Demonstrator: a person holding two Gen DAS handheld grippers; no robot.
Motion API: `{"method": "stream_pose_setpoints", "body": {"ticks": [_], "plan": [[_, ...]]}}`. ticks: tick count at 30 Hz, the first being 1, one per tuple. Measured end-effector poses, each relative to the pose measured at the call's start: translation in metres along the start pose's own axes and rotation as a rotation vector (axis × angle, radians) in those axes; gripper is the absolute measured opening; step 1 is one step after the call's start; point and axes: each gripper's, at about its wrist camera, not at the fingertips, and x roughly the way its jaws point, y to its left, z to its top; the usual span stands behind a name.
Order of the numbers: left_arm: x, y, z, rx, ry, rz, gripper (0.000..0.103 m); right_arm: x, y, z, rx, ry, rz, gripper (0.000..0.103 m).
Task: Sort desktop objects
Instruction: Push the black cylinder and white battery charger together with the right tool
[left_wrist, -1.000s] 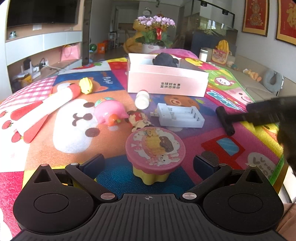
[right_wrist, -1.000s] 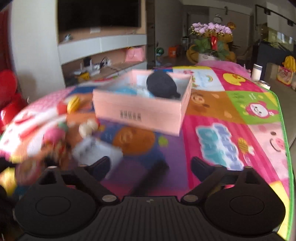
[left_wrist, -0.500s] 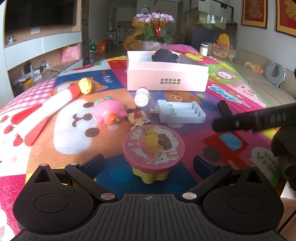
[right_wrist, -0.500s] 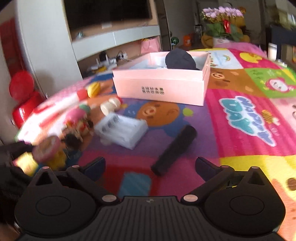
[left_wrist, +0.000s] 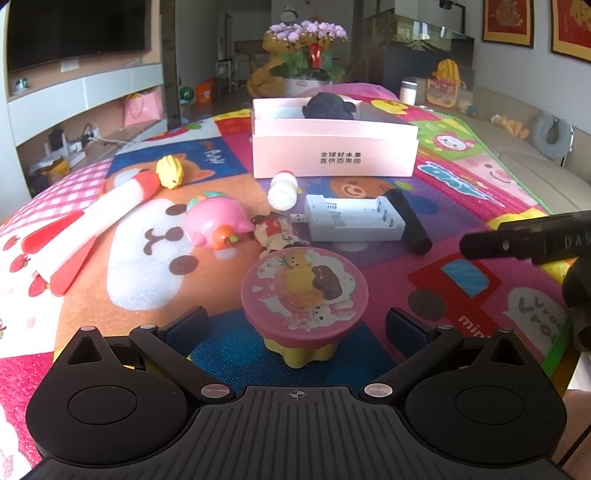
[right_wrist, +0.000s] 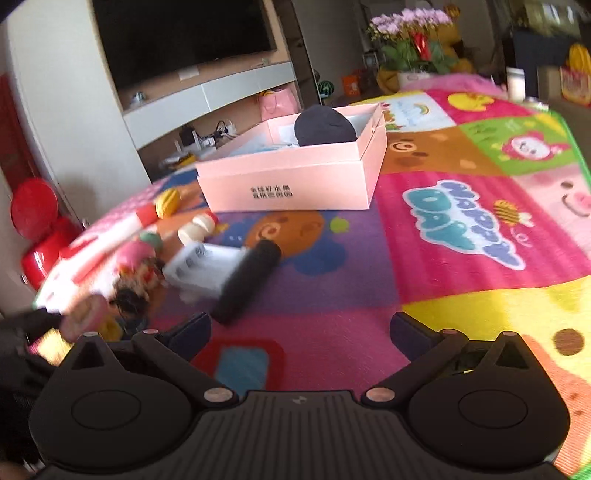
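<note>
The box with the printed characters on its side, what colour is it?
The box is pale pink with dark printed characters on its side, clearest in the left wrist view.

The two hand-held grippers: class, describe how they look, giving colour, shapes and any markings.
Both the left hand-held gripper and the right hand-held gripper are matte black: a ribbed central body, two rounded side housings with circular discs, silver pivot pins, and angled link arms ending in dark blue-black finger pads. Seen from the left view, the right one bears partly legible white lettering.
</note>
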Motion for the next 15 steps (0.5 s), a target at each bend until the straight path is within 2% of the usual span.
{"method": "stream_pose_setpoints", "body": {"ticks": [3, 8, 10, 13, 15], "plan": [[0.0, 0.0, 0.0, 0.0, 0.0, -0.001, 0.103, 0.002, 0.004, -0.004, -0.032, -0.01, -0.023, 0.103], [0.0, 0.0, 0.0, -0.002, -0.002, -0.003, 0.103, 0.001, 0.001, -0.002, -0.015, 0.011, -0.011, 0.103], [0.0, 0.0, 0.0, -0.003, -0.001, -0.003, 0.103, 0.001, 0.006, -0.003, -0.055, 0.024, -0.025, 0.103], [0.0, 0.0, 0.0, -0.001, -0.001, -0.002, 0.103, 0.007, 0.019, -0.005, -0.18, 0.066, -0.068, 0.103], [0.0, 0.001, 0.0, -0.002, -0.001, -0.004, 0.103, 0.009, 0.019, 0.002, -0.197, 0.09, -0.046, 0.103]]}}
